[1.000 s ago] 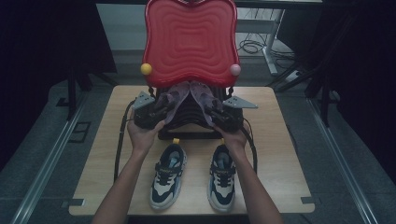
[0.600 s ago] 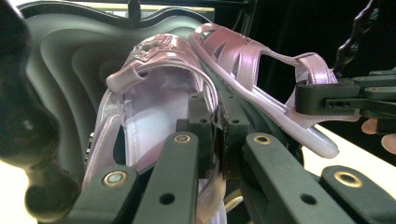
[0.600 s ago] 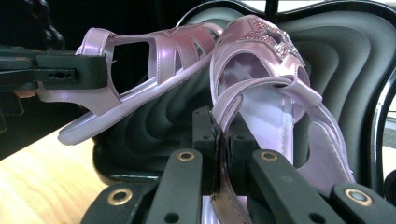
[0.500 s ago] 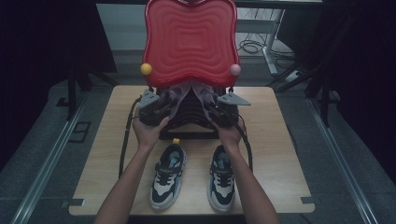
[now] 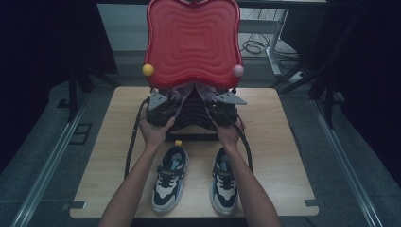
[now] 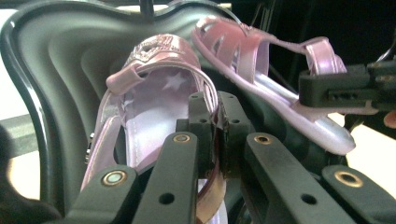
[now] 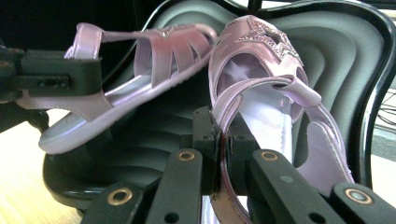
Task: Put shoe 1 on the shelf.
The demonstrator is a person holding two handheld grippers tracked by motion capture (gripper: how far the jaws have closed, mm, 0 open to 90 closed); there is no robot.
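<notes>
Both tools moved inward: left tool (image 6: pixel 212 140), right tool (image 7: pixel 219 149) each pinching pink sandal strap; wooden table (image 5: pixel 283 156).

A dim lab or recording studio. A small wooden table (image 5: pixel 279 156) stands on grey floor, with metal floor rails (image 5: pixel 45 175) beside it, and loose cables (image 5: pixel 255 46) and desk legs (image 5: pixel 274 35) behind it.

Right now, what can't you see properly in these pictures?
- Pink sandals in the high view: mostly hidden under the red lid.
- Heel of the sandal in the left gripper view: covered by the black jaws.
- Tips of the sneakers: cut off behind the forearms.
- Sandal buckle: too blurry.
</notes>
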